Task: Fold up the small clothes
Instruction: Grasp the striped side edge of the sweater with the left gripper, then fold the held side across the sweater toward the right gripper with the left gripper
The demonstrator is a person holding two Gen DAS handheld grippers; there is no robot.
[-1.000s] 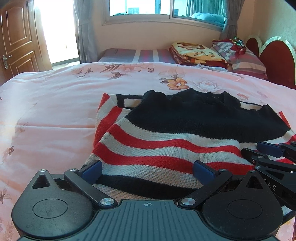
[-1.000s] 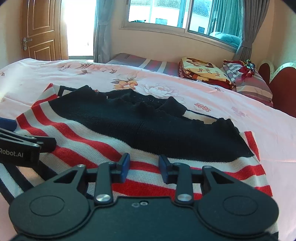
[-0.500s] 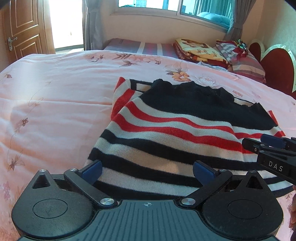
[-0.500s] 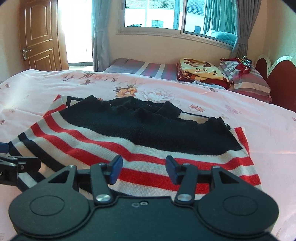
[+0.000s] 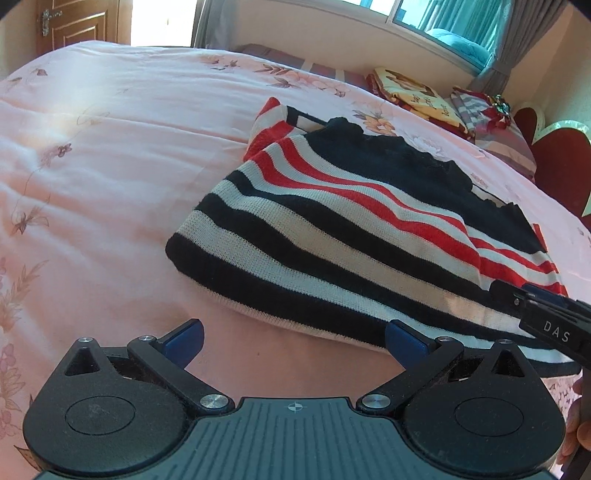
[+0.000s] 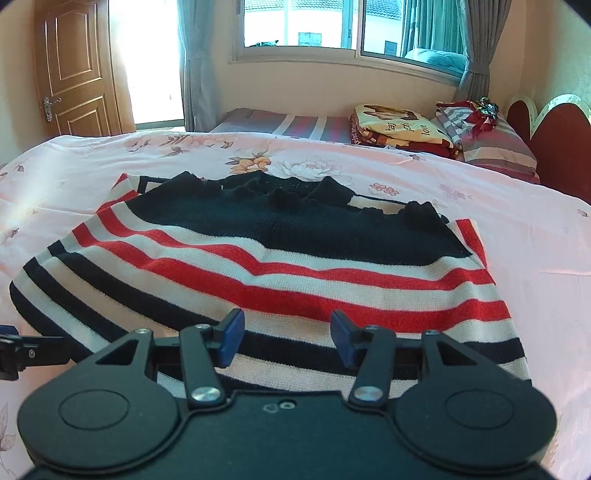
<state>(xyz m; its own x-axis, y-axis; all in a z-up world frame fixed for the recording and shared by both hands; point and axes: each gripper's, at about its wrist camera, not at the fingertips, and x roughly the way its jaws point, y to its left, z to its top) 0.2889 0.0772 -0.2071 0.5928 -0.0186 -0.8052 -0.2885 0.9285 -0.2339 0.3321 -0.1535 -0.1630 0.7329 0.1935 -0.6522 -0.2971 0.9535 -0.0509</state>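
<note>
A knitted sweater (image 5: 362, 229) with red, white and black stripes and a black top part lies flat on the pink floral bedsheet (image 5: 110, 155). My left gripper (image 5: 293, 338) is open wide just off the sweater's near left corner, with only sheet between its blue pads. My right gripper (image 6: 286, 328) is open over the sweater's (image 6: 280, 266) near hem, and its pads do not press the knit. In the left wrist view, the right gripper (image 5: 535, 306) shows at the right edge. In the right wrist view, the left gripper (image 6: 14, 343) pokes in at the left edge.
Folded blankets (image 6: 399, 129) and striped pillows (image 6: 491, 140) lie at the far right by a red headboard (image 6: 557, 147). A wooden door (image 6: 74, 70) and a curtained window (image 6: 332, 26) stand beyond the bed. A hand (image 5: 578, 424) shows at the right edge.
Both grippers have drawn back toward the near side of the bed. The left has slid off the sweater onto the sheet and rolled. The right gripper's jaws have widened.
</note>
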